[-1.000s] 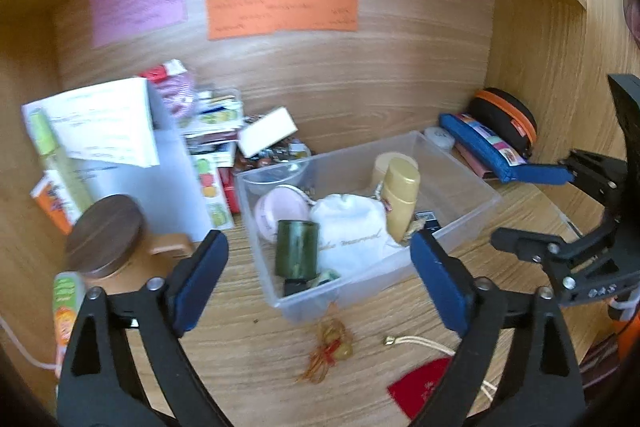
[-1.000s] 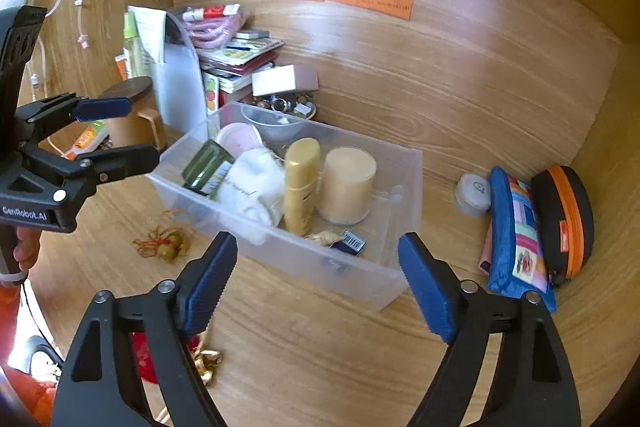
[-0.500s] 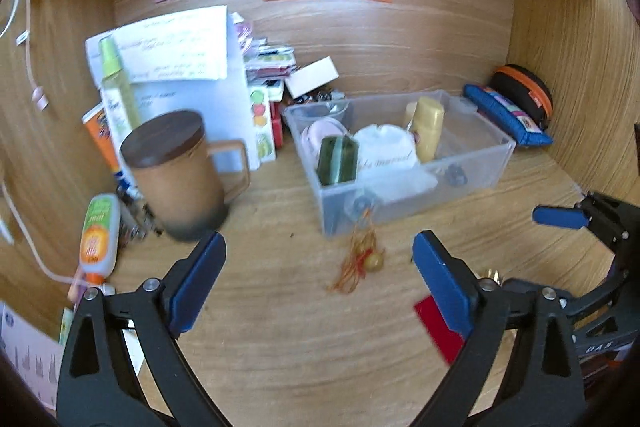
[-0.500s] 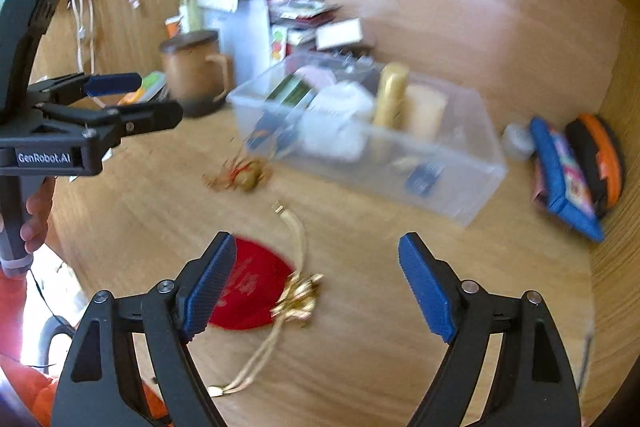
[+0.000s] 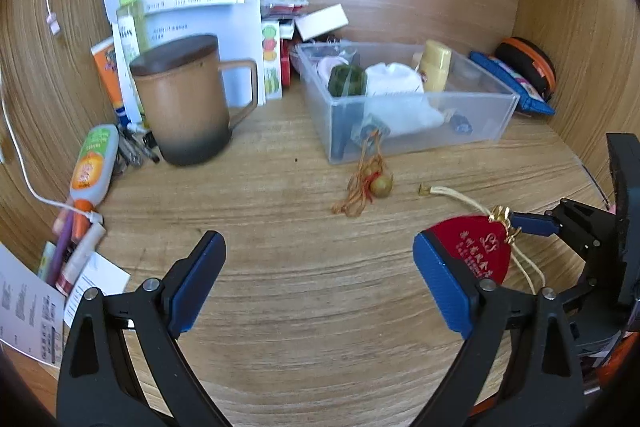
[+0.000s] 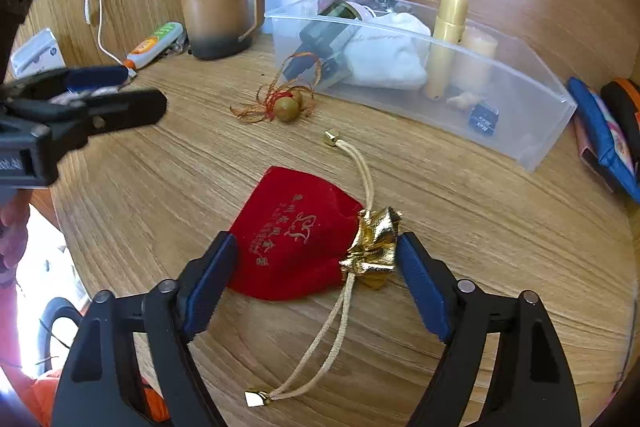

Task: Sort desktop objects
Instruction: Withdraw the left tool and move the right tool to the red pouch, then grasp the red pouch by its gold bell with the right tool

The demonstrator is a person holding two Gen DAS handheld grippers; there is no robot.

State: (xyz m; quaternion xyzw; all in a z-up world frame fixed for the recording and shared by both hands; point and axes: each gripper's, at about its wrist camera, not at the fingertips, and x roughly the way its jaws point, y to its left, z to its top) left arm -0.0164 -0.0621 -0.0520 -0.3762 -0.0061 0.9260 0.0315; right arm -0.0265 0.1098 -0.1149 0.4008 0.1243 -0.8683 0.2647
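1. Your right gripper (image 6: 314,267) points down at the wooden desk (image 6: 460,211). Its jaws have just been closing, and they straddle the red drawstring pouch (image 6: 292,239).
2. One blue pad sits at the pouch's left edge, the other just beside its gold gathered neck (image 6: 374,243). Whether the pads press on the fabric cannot be told from either view.
3. The pouch lies flat on the desk, in front of the clear plastic bin (image 6: 520,115) and apart from it. Its cream cord (image 6: 362,167) trails toward the bin, ending in a gold cap.
4. Your left gripper (image 5: 318,281) hangs over bare desk, jaws wide apart, nothing between them.
5. A beaded tassel charm (image 5: 370,185) lies just in front of the bin's near wall.
6. The bin holds a gold bottle (image 6: 446,43), a white cloth bag (image 6: 384,55) and a dark green case (image 5: 346,81).
7. A lidded brown mug (image 5: 184,99) stands left of the bin.
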